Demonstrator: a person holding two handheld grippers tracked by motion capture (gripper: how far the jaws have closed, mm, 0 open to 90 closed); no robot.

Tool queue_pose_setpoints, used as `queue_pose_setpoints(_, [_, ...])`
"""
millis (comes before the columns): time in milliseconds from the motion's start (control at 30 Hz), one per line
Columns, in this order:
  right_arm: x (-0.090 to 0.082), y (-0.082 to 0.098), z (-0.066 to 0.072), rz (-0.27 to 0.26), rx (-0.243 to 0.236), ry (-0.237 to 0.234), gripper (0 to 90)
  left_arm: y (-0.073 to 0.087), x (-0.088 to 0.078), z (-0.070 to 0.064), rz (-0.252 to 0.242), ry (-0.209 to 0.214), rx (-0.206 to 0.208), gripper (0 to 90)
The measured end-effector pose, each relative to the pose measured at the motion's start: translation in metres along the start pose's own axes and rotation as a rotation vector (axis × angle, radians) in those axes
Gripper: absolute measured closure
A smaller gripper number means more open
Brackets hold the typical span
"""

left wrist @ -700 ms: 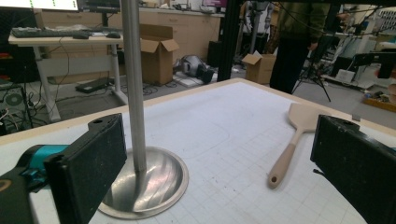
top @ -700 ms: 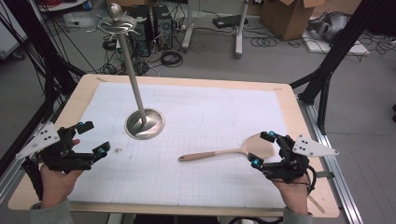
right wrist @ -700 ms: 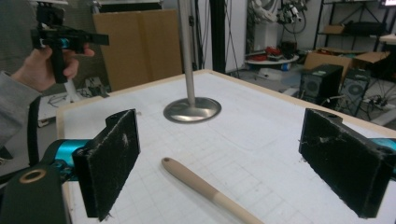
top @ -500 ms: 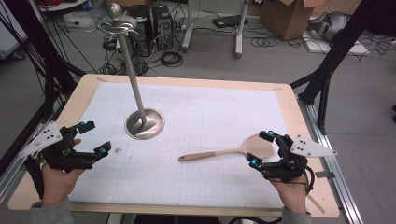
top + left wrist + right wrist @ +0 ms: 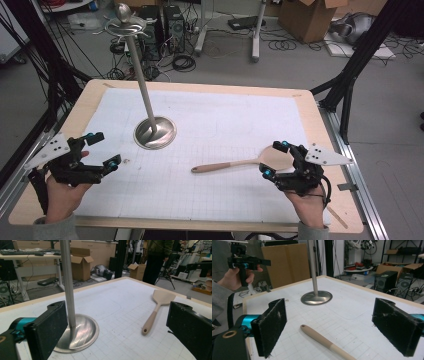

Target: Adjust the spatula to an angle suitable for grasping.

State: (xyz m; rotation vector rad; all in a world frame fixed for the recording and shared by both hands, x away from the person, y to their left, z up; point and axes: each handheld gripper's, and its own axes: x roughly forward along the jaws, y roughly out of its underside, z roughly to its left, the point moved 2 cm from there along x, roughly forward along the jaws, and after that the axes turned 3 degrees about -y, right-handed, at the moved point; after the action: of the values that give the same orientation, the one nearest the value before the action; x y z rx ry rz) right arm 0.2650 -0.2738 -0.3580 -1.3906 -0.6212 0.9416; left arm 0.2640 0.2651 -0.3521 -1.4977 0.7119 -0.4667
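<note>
Cluttered lab w/ cables and cardboard boxes behind; white gridded mat covers the wooden surface (image 5: 320,150). Wooden spatula (image 5: 240,163) lies flat, long axis running 3-to-9 o'clock, smooth round handle toward 9, flat blade at 3, just beside the right gripper (image 5: 277,160), whose jaws stand wide apart, nothing between. Left gripper (image 5: 102,150) also apart, empty, well apart from the spatula. Right hand is nearer, so likely its pick. Shiny steel stand (image 5: 155,132), dished base, thin pole, sits at 11 o'clock.
</note>
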Motion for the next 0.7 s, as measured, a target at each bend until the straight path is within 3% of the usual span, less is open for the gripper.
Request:
queue_pose_setpoints(133, [0.005,0.002,-0.001,0.013,0.0,-0.001,16.9,0.001,-0.001,0.001,0.002,-0.005,-0.002,4.0])
queue_pose_setpoints(167, [0.009,0.003,-0.002,0.029,0.002,-0.001,22.4,0.002,-0.001,0.002,0.002,-0.006,-0.005,4.0])
queue_pose_setpoints(300, [0.012,0.004,-0.003,0.032,0.007,-0.005,27.8,0.003,-0.003,0.002,0.003,-0.009,-0.008,4.0])
queue_pose_setpoints(367, [0.015,0.005,-0.004,0.037,0.005,-0.004,38.2,0.003,-0.004,0.002,0.003,-0.01,-0.01,4.1])
queue_pose_setpoints(533, [0.022,0.005,-0.004,0.044,-0.002,-0.023,48.3,0.007,-0.006,0.005,0.008,-0.021,-0.02,4.1])
queue_pose_setpoints(700, [0.035,0.008,-0.001,0.09,-0.028,-0.055,60.0,0.008,-0.009,0.006,0.012,-0.029,-0.019,4.1])
